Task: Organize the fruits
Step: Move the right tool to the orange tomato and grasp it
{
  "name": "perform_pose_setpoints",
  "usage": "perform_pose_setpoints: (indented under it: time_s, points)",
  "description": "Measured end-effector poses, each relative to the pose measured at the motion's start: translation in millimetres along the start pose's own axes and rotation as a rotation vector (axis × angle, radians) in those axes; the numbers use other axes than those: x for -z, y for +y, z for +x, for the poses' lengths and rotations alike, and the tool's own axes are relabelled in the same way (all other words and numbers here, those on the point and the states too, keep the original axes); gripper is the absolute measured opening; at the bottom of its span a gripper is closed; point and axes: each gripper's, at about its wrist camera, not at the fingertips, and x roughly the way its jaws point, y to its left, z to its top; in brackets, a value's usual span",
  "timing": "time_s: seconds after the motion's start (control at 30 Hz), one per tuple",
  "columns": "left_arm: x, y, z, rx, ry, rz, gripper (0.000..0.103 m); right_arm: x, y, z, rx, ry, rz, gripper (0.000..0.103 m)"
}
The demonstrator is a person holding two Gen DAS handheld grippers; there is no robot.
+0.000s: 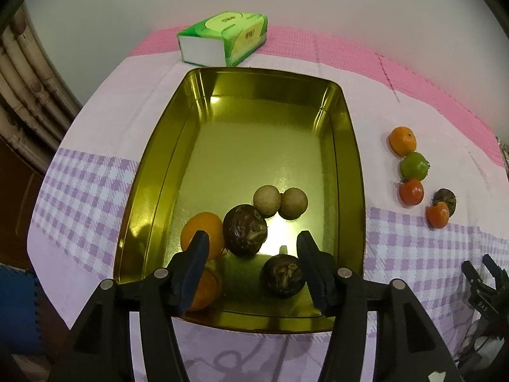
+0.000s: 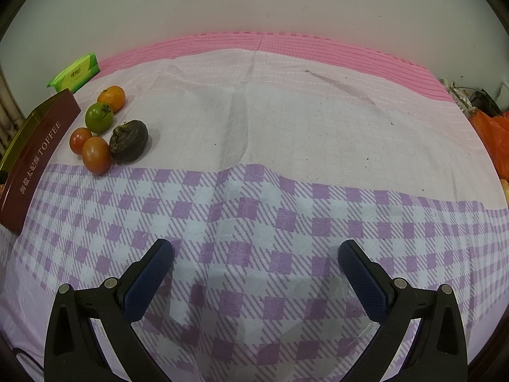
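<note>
A gold tin tray point(image 1: 346, 146) lies on the cloth. Inside its near end are an orange point(image 1: 203, 230), two dark brown fruits point(image 1: 244, 229) point(image 1: 281, 275) and two tan round fruits point(image 1: 267, 200) point(image 1: 294, 203). My left gripper point(image 1: 253, 248) hangs open over the tray's near end, holding nothing. To the tray's right lie an orange point(image 1: 402, 140), a green fruit point(image 1: 413, 165), two red-orange fruits point(image 1: 411, 191) point(image 1: 437, 214) and a dark fruit point(image 1: 445, 197). The same group point(image 2: 105, 127) shows far left in the right wrist view. My right gripper point(image 2: 256, 248) is open and empty over the checked cloth.
A green tissue pack point(image 1: 222, 38) lies behind the tray near the wall. The tray's maroon side point(image 2: 35, 159) reads TOFFEE. An orange plastic bag point(image 2: 493, 140) sits at the table's right edge. A pink mat point(image 2: 286, 47) borders the far edge.
</note>
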Motion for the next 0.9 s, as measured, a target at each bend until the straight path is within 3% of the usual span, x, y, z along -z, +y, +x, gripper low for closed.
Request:
perform_pose_setpoints:
  time_s: [0.37, 0.5, 0.63, 0.83, 0.9]
  points:
    - [0.3, 8.6, -16.7, -0.017, -0.063, -0.027, 0.067, 0.1, 0.3, -1.0, -0.002, 0.006, -0.001, 0.103]
    - [1.9, 9.4, -21.2, -0.020, -0.080, -0.032, 0.076, -6.6, 9.2, -3.9, -0.006, 0.000, -0.031, 0.102]
    - [2.4, 8.4, -24.8, -0.024, -0.091, -0.028, 0.080, -16.6, 28.7, -12.2, -0.067, -0.018, -0.081, 0.101]
    - [4.6, 10.5, -35.4, -0.023, -0.124, -0.037, 0.092, -36.0, 68.9, -11.2, -0.222, 0.004, -0.153, 0.083]
    - [5.2, 12.5, -36.8, -0.030, -0.128, -0.045, 0.095, -40.1, 81.6, -7.3, -0.238, 0.010, -0.178, 0.080]
